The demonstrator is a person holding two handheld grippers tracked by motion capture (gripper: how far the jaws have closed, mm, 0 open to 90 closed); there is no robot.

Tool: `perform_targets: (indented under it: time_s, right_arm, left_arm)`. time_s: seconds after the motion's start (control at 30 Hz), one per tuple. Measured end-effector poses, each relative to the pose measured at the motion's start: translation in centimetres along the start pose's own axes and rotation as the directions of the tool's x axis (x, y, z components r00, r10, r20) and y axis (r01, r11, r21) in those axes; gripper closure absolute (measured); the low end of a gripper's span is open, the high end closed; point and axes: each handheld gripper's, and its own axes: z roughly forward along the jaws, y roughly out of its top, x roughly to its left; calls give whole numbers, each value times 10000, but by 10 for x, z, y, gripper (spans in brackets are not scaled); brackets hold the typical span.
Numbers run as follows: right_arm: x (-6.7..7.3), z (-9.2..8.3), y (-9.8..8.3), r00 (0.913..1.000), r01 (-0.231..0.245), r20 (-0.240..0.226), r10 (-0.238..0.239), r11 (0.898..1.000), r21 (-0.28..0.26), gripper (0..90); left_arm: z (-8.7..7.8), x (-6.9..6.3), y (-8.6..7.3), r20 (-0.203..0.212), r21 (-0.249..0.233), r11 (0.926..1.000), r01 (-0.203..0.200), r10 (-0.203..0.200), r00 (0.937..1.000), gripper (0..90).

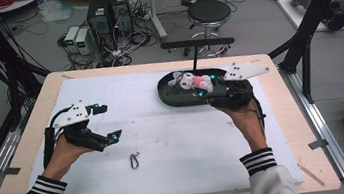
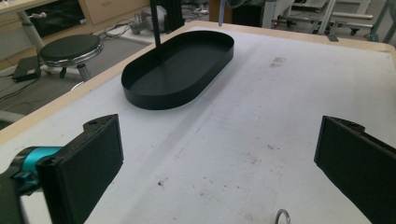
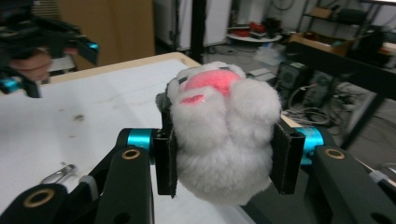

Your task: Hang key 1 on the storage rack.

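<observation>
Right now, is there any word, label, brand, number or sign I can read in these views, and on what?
None can be read.
The plush toy, the black oval tray and the white table mat carry no lettering.
The computer towers on the floor are too small and blurred to show any brand.

**Plush toy over the black tray**

The right gripper is gripping a white and pink plush toy above the black oval tray at the far side of the white mat. The left gripper is hovering open at the left, with a metal clip lying near it.
</observation>
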Motion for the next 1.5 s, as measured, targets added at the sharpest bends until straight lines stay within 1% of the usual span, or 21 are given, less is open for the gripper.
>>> perform_targets:
  time_s: [0.07, 0.17, 0.2, 0.27, 0.3, 0.37, 0.47, 0.53, 0.6, 0.67, 0.73, 0.87, 1.03, 1.07, 1.13, 1.2, 1.23, 1.33, 1.37, 1.43, 1.5]
  right_arm:
    - [-2, -3, 0, 9996, -30, 281, 32, 10000, -75, 538]
    - [-4, -8, 0, 9956, -7, 932, 35, 9996, -290, 538]
    - [-5, -10, 0, 9933, -136, 1145, 174, 9993, -342, 538]
    - [-8, -13, 0, 9884, -215, 1488, 291, 9984, -521, 538]
    - [-10, -14, 0, 9863, -172, 1630, 268, 9981, -600, 538]
    - [-13, -16, -1, 9822, -267, 1836, 390, 9973, -690, 538]
    - [-18, -17, -3, 9721, -434, 2268, 598, 9961, -766, 538]
    - [-21, -19, -3, 9668, -619, 2420, 822, 9940, -905, 538]
    - [-25, -19, -3, 9623, -746, 2546, 954, 9931, -902, 538]
    - [-29, -19, -2, 9573, -733, 2739, 922, 9942, -784, 538]
    - [-33, -19, 0, 9520, -710, 2925, 906, 9945, -771, 538]
    - [-41, -21, 4, 9378, -871, 3290, 1111, 9924, -869, 538]
    - [-50, -22, 9, 9282, -897, 3545, 1130, 9926, -815, 538]
    - [-51, -22, 10, 9248, -900, 3637, 1120, 9930, -768, 538]
    - [-54, -21, 12, 9192, -948, 3742, 1229, 9912, -926, 538]
    - [-56, -21, 13, 9167, -1055, 3755, 1364, 9892, -1017, 538]
    - [-57, -20, 14, 9131, -1044, 3847, 1350, 9895, -995, 538]
    - [-61, -18, 17, 9095, -997, 3945, 1313, 9900, -996, 538]
    - [-62, -17, 19, 9066, -1035, 3993, 1363, 9893, -1029, 538]
    - [-65, -14, 21, 9060, -1120, 3965, 1485, 9872, -1138, 538]
    - [-68, -12, 23, 9041, -1163, 3997, 1509, 9872, -1094, 538]
  left_arm:
    - [-3, 0, -1, -52, -124, 9999, 45, -45, 10000, 17]
    - [-8, 1, -3, -131, -194, 9998, 67, -70, 9999, 17]
    - [-10, 2, -4, -185, -279, 9996, 85, -90, 9998, 17]
    - [-12, 3, -7, -261, -351, 9993, 150, -159, 9995, 17]
    - [-14, 4, -8, -309, -358, 9992, 180, -191, 9993, 17]
    - [-16, 5, -10, -341, -372, 9991, 210, -222, 9992, 17]
    - [-20, 7, -12, -410, -479, 9986, 245, -264, 9988, 17]
    - [-22, 7, -14, -443, -495, 9985, 246, -268, 9987, 17]
    - [-23, 9, -16, -484, -485, 9985, 270, -293, 9984, 17]
    - [-23, 10, -17, -451, -431, 9985, 341, -360, 9983, 17]
    - [-24, 11, -18, -437, -511, 9981, 336, -358, 9984, 17]
    - [-26, 12, -19, -440, -644, 9973, 353, -382, 9983, 17]
    - [-31, 13, -21, -456, -735, 9963, 438, -472, 9978, 17]
    - [-32, 14, -21, -465, -792, 9958, 467, -504, 9976, 17]
    - [-33, 15, -21, -481, -879, 9949, 500, -544, 9974, 17]
    - [-35, 15, -22, -488, -914, 9946, 485, -531, 9974, 17]
    - [-35, 15, -22, -482, -933, 9943, 507, -554, 9973, 17]
    - [-36, 14, -23, -442, -935, 9941, 547, -590, 9973, 17]
    - [-35, 14, -23, -435, -904, 9944, 556, -597, 9973, 17]
    - [-35, 14, -23, -395, -899, 9945, 545, -583, 9975, 17]
    - [-36, 13, -23, -385, -916, 9945, 518, -555, 9977, 17]
